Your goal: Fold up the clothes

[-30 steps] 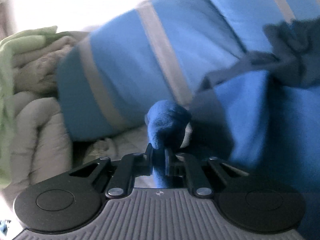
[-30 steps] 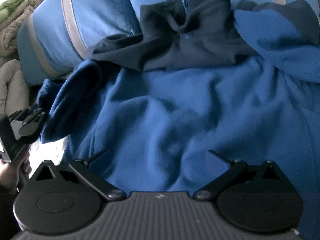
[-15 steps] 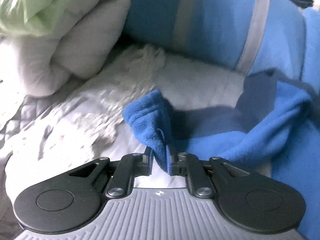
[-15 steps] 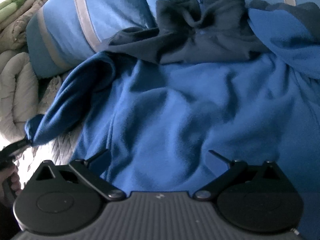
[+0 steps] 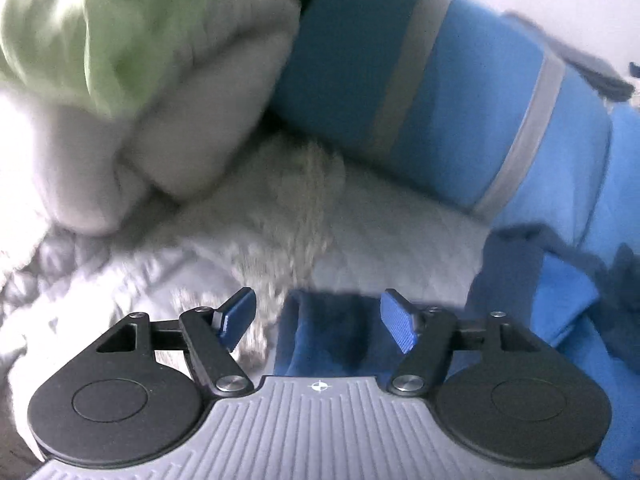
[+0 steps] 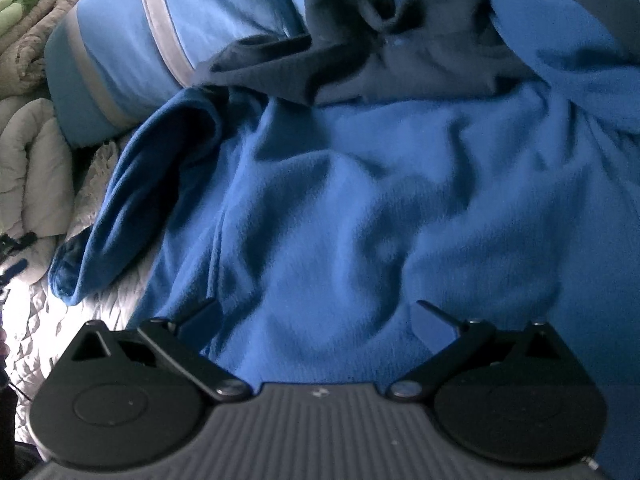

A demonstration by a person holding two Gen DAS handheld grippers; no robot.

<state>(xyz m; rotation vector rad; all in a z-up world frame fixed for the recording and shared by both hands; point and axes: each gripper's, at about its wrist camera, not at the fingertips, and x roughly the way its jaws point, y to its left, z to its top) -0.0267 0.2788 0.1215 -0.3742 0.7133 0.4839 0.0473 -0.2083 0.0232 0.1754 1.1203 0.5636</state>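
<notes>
A blue fleece top point(image 6: 380, 208) with a dark navy collar point(image 6: 380, 52) lies spread on the bed. Its left sleeve point(image 6: 132, 208) stretches out to the left, and the cuff point(image 6: 66, 268) rests on the pale quilt. In the left wrist view the sleeve's cuff point(image 5: 324, 332) lies between the jaws of my left gripper point(image 5: 318, 320), which are opening; the blue pads point(image 5: 396, 324) stand clear of the cloth. My right gripper point(image 6: 316, 320) hovers open over the lower body of the fleece, holding nothing.
A light blue pillow with grey stripes point(image 6: 132, 52) point(image 5: 432, 92) lies behind the sleeve. Folded beige and green blankets point(image 5: 132, 80) point(image 6: 28, 40) are stacked at the left. The pale quilted bedspread point(image 5: 120, 264) lies under everything.
My left gripper drew the sleeve out to the left and laid it down, then its jaws parted and let go of the cuff. The right gripper stayed where it was.
</notes>
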